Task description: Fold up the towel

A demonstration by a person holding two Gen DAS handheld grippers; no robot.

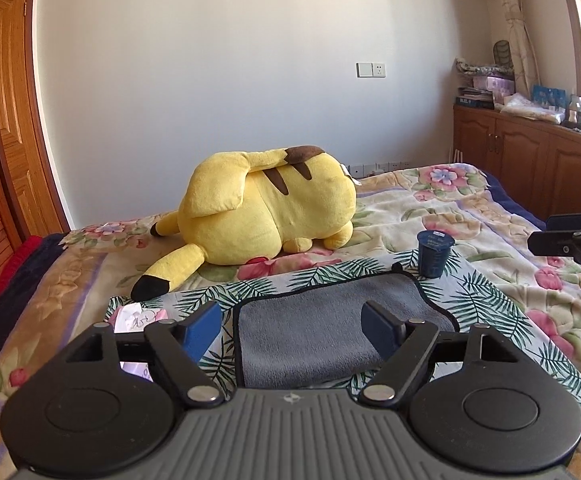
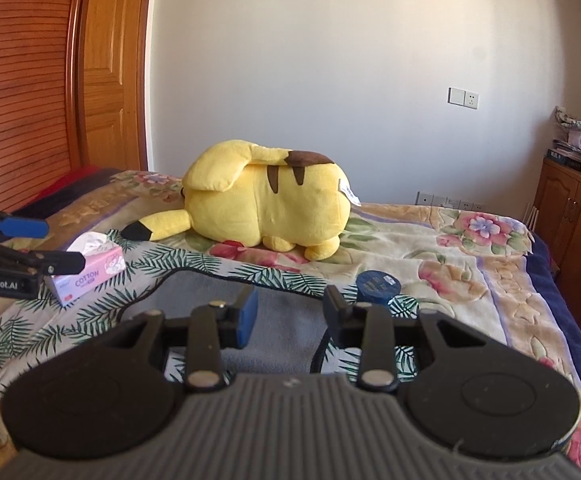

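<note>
A grey towel (image 1: 322,328) with a dark border lies flat on a palm-leaf cloth (image 1: 490,300) on the bed. It also shows in the right wrist view (image 2: 290,320). My left gripper (image 1: 290,328) hovers over the towel's near part, jaws wide open and empty. My right gripper (image 2: 290,312) hovers above the towel's near right part, jaws partly open and empty. The left gripper shows from the side at the left edge of the right wrist view (image 2: 30,248). The right gripper shows at the right edge of the left wrist view (image 1: 570,240).
A yellow plush toy (image 1: 266,208) lies behind the cloth. A dark blue cup (image 1: 434,254) stands at the towel's far right corner. A pink tissue box (image 2: 90,272) sits on the cloth's left side. Wooden cabinets (image 1: 530,152) stand on the right, a wooden door (image 2: 102,72) on the left.
</note>
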